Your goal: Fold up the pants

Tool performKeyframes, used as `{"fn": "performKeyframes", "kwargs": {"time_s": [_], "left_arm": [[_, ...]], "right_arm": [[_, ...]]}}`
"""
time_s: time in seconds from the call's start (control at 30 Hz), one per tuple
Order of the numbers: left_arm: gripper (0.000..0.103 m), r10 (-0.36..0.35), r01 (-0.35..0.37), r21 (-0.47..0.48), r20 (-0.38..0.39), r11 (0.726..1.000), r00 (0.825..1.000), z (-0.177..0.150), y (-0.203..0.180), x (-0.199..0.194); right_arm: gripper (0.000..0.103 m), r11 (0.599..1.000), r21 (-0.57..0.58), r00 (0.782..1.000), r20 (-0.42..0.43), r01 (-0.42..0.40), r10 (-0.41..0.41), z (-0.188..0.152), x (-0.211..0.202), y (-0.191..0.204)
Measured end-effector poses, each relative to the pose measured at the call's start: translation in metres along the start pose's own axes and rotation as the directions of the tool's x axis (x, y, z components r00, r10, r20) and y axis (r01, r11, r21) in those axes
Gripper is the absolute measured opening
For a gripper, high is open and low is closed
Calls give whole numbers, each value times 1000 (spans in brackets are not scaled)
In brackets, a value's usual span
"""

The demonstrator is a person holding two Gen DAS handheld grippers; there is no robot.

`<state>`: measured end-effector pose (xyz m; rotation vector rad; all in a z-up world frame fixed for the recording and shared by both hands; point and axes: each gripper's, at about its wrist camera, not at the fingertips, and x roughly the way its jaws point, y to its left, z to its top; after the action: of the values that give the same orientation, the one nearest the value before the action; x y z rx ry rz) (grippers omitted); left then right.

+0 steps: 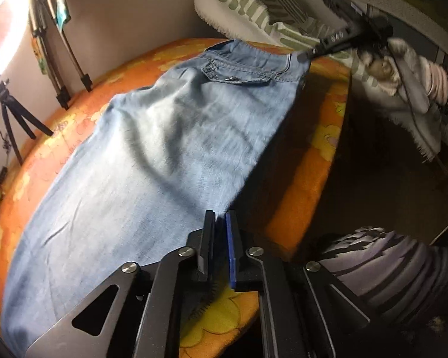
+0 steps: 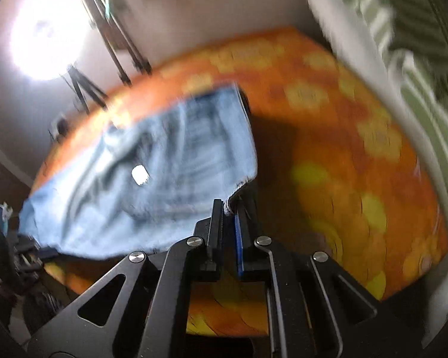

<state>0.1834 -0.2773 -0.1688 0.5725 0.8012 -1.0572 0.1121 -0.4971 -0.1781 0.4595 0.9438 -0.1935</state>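
Note:
Light blue denim pants point(image 1: 170, 137) lie spread on an orange flowered bedspread point(image 1: 319, 161), waistband and pocket flap at the far end. My left gripper point(image 1: 221, 217) is shut on the near part of the pants' right edge. My right gripper point(image 1: 303, 56) pinches the waistband corner at the far end. That right edge hangs raised between the two grippers and casts a dark shadow on the bed. The blurred right wrist view has the right gripper point(image 2: 229, 205) shut on a seamed corner of the pants point(image 2: 164, 173), with the left gripper point(image 2: 46, 252) at their far edge.
A bright ring light point(image 1: 0, 24) and tripods point(image 1: 59, 59) stand by the wall at the left. A green-striped white blanket point(image 1: 248, 0) lies beyond the bed. A person's striped sleeve point(image 1: 388, 268) is at the lower right; the bed's edge point(image 1: 340, 137) drops into dark floor.

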Motion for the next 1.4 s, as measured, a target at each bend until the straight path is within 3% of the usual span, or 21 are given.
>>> {"fn": "performKeyframes", "kwargs": {"time_s": [0.1,0.17,0.2,0.23,0.27,0.37,0.5,0.67,0.77,0.93,1.0,1.1,1.13,1.27,1.4], "left_arm": [[19,-13,14,-29,9,999,1000,0,4,-10],[20,-16,18,-56,26,998,1000,-3,10,-22],[21,-5,8,-85,40,996,999,-5,17,-32],[23,2,3,-106,52,994,999,-8,22,-39],[25,21,-13,-128,62,992,998,-11,29,-45],[28,115,-93,-240,77,966,990,-30,59,-70],[28,242,-215,-355,34,910,970,-66,93,-94],[28,348,-326,-480,-46,814,936,-117,128,-115],[28,376,-363,-537,-90,762,922,-143,144,-120],[28,402,-389,-612,-124,689,907,-179,161,-126],[28,405,-391,-642,-134,659,904,-191,166,-125],[28,410,-394,-659,-140,640,901,-198,167,-125],[28,413,-396,-661,-140,637,900,-199,167,-125],[28,424,-399,-675,-140,620,895,-205,168,-124],[28,435,-403,-682,-136,611,890,-208,166,-123]], "right_arm": [[12,1000,-16,999,-19,27,-27,4,-11,-3],[15,998,-37,999,24,41,-40,15,-29,1],[18,998,-49,998,55,37,-34,25,-39,5],[28,998,-57,996,82,33,-28,34,-45,8],[38,997,-71,994,108,23,-15,43,-50,13],[40,990,-140,992,118,-27,43,77,-39,38],[40,956,-276,991,52,-101,120,107,8,88],[41,896,-432,995,-53,-102,88,119,81,147],[52,859,-500,992,-108,-110,64,118,115,167],[57,809,-569,982,-180,-150,55,120,149,183],[65,790,-592,979,-193,-163,57,119,157,188],[67,779,-602,974,-223,-173,43,119,170,193],[64,780,-596,970,-239,-189,52,119,172,194],[22,762,-610,963,-261,-217,65,109,170,202],[2,705,-706,992,-125,-70,-26,98,156,222]]}}
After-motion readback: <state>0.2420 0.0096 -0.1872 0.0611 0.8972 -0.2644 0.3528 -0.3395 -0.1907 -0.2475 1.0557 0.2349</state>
